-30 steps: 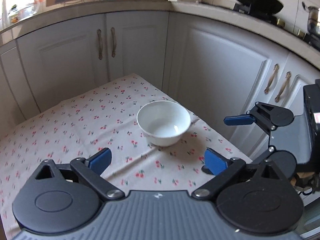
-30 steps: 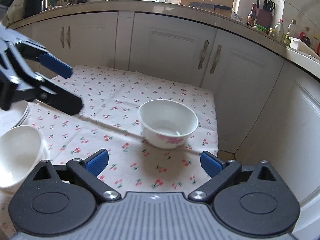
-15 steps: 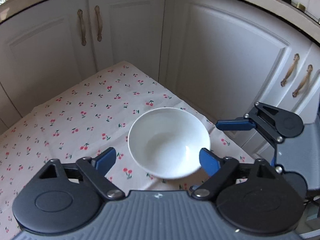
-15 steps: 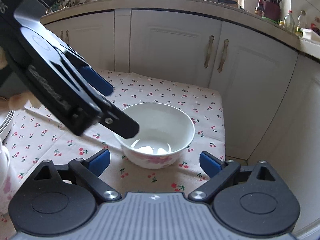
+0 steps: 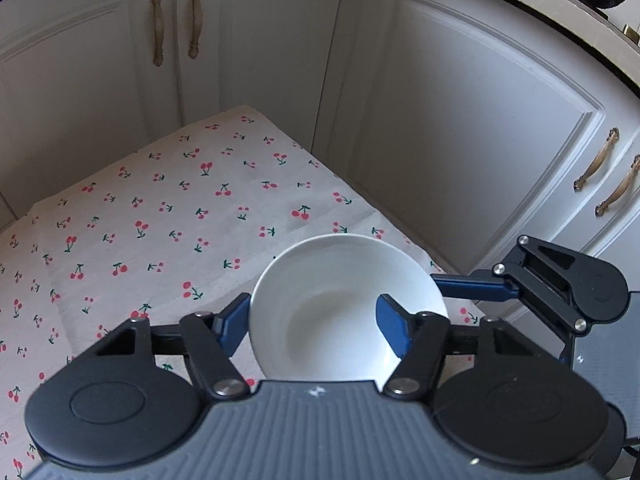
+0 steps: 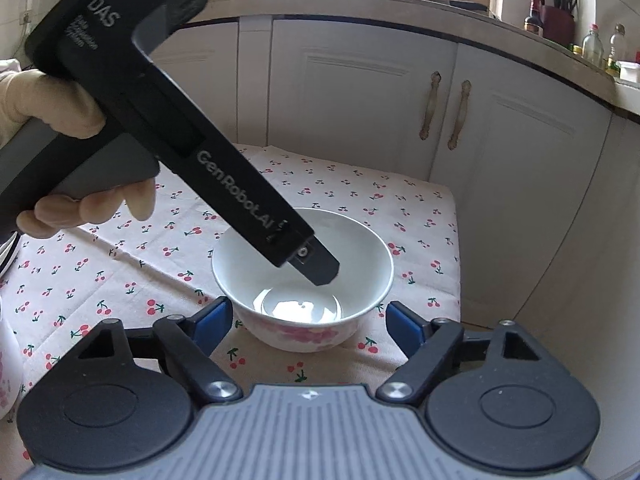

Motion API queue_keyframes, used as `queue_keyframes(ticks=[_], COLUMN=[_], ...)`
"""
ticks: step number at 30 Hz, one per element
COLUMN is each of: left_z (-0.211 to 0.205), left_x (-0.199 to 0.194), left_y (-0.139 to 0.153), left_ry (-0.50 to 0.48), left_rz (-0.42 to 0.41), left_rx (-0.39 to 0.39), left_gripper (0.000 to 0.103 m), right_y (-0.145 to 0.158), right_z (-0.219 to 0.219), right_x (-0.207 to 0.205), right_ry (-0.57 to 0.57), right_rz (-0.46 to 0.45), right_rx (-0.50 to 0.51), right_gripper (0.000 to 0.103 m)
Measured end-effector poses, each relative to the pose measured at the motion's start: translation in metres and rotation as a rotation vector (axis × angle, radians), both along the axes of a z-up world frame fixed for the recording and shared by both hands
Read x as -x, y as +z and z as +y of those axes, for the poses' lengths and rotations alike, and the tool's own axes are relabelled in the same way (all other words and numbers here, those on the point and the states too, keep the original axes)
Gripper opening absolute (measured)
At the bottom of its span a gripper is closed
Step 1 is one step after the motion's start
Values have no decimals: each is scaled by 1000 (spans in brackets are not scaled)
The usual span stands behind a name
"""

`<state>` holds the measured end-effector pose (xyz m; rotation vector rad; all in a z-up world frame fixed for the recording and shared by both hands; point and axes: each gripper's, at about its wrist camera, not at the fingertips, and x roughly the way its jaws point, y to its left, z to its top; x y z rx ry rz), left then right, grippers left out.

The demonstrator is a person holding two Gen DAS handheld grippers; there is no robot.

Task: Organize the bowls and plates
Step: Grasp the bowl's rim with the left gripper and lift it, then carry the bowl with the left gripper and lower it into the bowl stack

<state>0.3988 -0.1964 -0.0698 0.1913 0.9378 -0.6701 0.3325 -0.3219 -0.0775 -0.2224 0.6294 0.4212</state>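
Note:
A white bowl [image 5: 340, 280] with a pink flower pattern outside [image 6: 296, 336] stands near the table's corner on the cherry-print cloth. My left gripper [image 5: 314, 324] is tilted down over it, jaws closing. Its left pad sits outside the bowl's left rim and its right pad is inside the bowl, not visibly pinching the wall. In the right wrist view one left finger [image 6: 320, 268] dips into the bowl. My right gripper [image 6: 308, 320] is low at the bowl's near side, jaws closing, pads either side of the bowl and apart from it. One of its fingers [image 5: 468, 292] shows beside the bowl's right rim.
The tablecloth [image 5: 180, 220] ends at the table's edges just beyond and right of the bowl, with white cabinet doors [image 5: 460, 120] close behind. A person's hand [image 6: 60, 100] holds the left gripper. Another white bowl [image 6: 6, 360] shows at the left edge.
My left gripper moved forward and down onto the bowl, and its jaws narrowed around the rim. My right gripper came closer to the bowl, with its jaws narrower.

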Motion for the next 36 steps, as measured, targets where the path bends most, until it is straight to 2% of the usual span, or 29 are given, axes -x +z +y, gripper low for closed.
queue_keyframes(ticks=[24, 36], left_z=[-3, 4], left_x=[-4, 26], left_y=[-5, 15], left_ry=[-37, -68], left_rz=[4, 0], left_rx=[-16, -2], left_gripper=[65, 65], right_y=[-1, 7], right_z=[5, 8], right_x=[2, 25], right_ry=[2, 1], right_rz=[-18, 3], right_rx=[27, 48], right_gripper=[86, 86])
